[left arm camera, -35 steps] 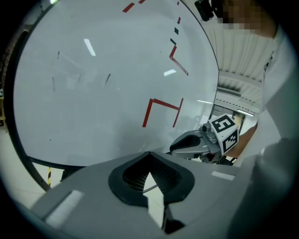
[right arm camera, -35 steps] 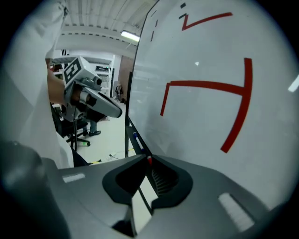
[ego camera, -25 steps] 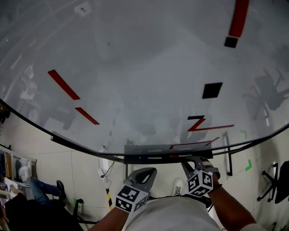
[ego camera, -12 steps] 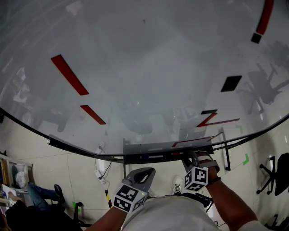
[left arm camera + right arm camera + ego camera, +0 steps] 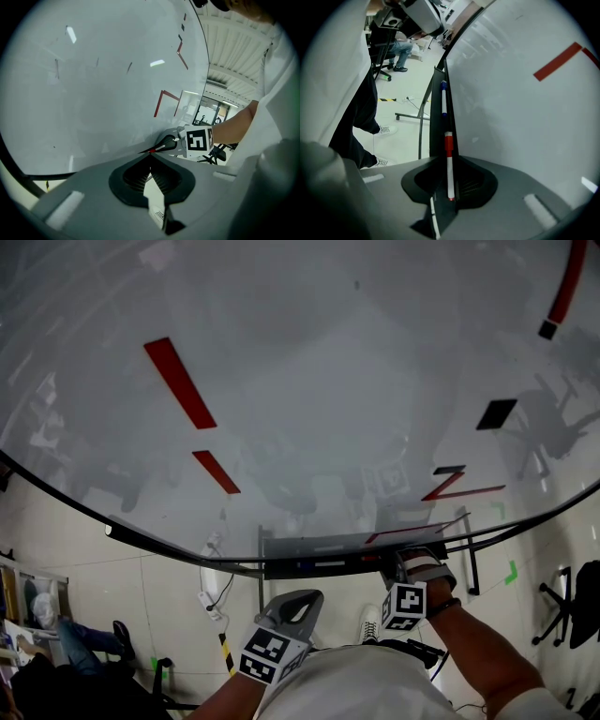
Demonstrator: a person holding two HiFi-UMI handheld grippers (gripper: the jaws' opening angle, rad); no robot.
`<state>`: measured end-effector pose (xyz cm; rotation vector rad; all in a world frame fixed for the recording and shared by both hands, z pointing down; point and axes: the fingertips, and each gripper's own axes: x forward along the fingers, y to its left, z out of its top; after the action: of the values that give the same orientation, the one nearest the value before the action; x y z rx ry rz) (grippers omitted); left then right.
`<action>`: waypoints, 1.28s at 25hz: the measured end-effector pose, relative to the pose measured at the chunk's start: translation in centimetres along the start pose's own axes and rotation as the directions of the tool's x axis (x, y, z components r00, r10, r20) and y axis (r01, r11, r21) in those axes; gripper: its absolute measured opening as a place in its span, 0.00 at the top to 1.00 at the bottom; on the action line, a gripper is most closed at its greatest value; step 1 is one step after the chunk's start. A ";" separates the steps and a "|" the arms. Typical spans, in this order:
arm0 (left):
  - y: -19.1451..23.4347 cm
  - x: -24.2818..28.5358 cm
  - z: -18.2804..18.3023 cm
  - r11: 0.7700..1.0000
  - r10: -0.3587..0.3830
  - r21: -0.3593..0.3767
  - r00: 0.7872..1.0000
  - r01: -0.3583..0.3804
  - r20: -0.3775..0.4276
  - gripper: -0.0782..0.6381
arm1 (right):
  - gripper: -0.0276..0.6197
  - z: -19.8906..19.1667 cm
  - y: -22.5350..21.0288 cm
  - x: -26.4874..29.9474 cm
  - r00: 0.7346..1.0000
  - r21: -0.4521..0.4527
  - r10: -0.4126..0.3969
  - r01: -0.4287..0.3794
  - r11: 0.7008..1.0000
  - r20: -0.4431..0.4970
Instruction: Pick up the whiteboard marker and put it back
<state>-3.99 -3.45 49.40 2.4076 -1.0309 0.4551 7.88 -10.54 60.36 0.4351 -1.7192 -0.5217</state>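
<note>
While right gripper clamps whiteboard marker lengthwise along tray, 6 o'clock of whiteboard, aligned for seating, left gripper hangs back closed, empty.

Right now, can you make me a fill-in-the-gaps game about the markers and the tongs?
The marker between the right tongs has a ___ band. The left tongs are ___, with nothing in them. Farther along the tray lies a second marker with a ___ cap.
Missing words: red, shut, blue.
</note>
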 end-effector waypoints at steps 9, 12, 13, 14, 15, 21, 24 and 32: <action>0.1 -0.2 0.0 0.999 0.012 -0.034 1.000 -0.011 0.013 0.87 | 0.92 0.2 0.0 0.3 1.000 -0.044 0.012 -0.012 0.999 -0.018; -0.1 -0.1 0.0 0.999 0.010 -0.035 1.000 -0.009 0.010 0.87 | 0.92 0.1 0.0 0.3 1.000 -0.048 0.006 -0.007 0.999 -0.020; -0.2 -0.1 0.0 0.999 0.007 -0.032 1.000 -0.007 0.010 0.87 | 0.92 0.1 0.0 0.2 1.000 -0.048 0.005 -0.006 0.999 -0.021; -0.3 -0.1 0.1 1.000 0.005 -0.030 1.000 -0.005 0.009 0.87 | 0.91 0.1 0.0 0.0 1.000 -0.046 0.006 -0.007 0.999 -0.019; -0.4 0.0 0.1 1.000 0.003 -0.027 1.000 -0.003 0.009 0.87 | 0.91 0.1 0.0 -0.3 1.000 -0.041 0.004 -0.005 0.999 -0.012; -0.6 0.4 0.6 1.000 -0.005 -0.027 1.000 0.005 0.012 0.87 | 0.91 0.8 -1.4 -3.5 0.994 0.120 -0.047 0.035 0.992 0.095; -0.7 0.6 1.2 1.000 -0.009 -0.017 1.000 0.009 0.020 0.87 | 0.91 1.5 -2.3 -5.7 0.982 0.289 -0.062 0.008 0.957 0.178; -1.5 0.5 2.7 0.999 -0.036 0.012 0.998 0.035 0.053 0.87 | 0.91 1.5 -3.1 -8.0 0.949 0.581 -0.077 -0.121 0.805 0.304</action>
<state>-2.21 -4.33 46.98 2.4555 -1.0087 0.3871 8.05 -8.57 51.88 0.8120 -2.1936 -0.0043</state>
